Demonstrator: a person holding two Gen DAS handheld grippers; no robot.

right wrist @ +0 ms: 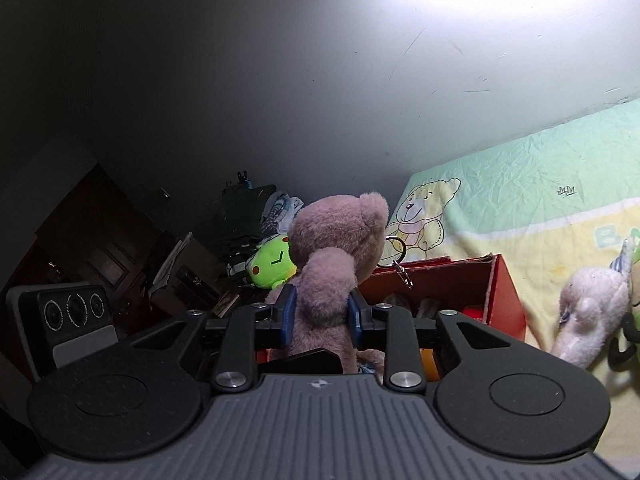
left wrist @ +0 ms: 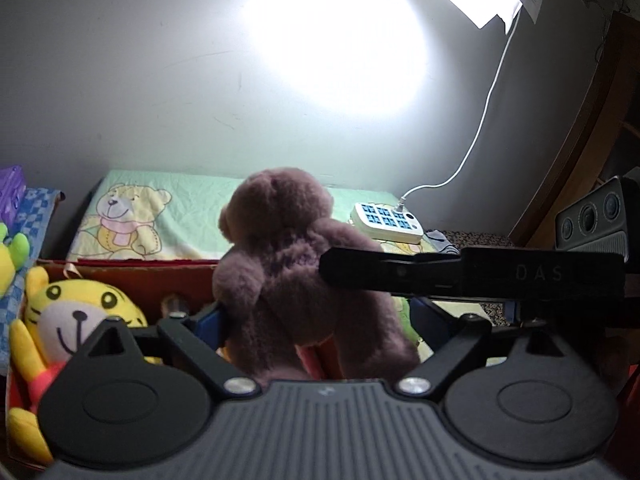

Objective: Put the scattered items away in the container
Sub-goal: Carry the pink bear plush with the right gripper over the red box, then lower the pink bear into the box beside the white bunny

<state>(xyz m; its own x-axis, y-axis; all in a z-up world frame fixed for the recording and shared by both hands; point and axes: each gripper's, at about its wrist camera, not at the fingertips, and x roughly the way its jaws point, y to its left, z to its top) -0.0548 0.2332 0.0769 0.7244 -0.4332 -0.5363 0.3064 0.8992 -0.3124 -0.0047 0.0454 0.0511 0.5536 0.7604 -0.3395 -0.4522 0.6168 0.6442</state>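
Observation:
A mauve plush bear hangs between the two grippers above a red cardboard box. My right gripper is shut on the bear at its body; its blue pads press both sides. My left gripper is around the bear's lower body with its blue pads wide apart, so it looks open. The right gripper's black finger crosses the left wrist view. A yellow tiger plush lies in the box. The box also shows in the right wrist view.
A green frog plush sits left of the box. A white plush lies on the bear-print blanket at the right. A white power strip with a cable sits behind. A lit wall is at the back.

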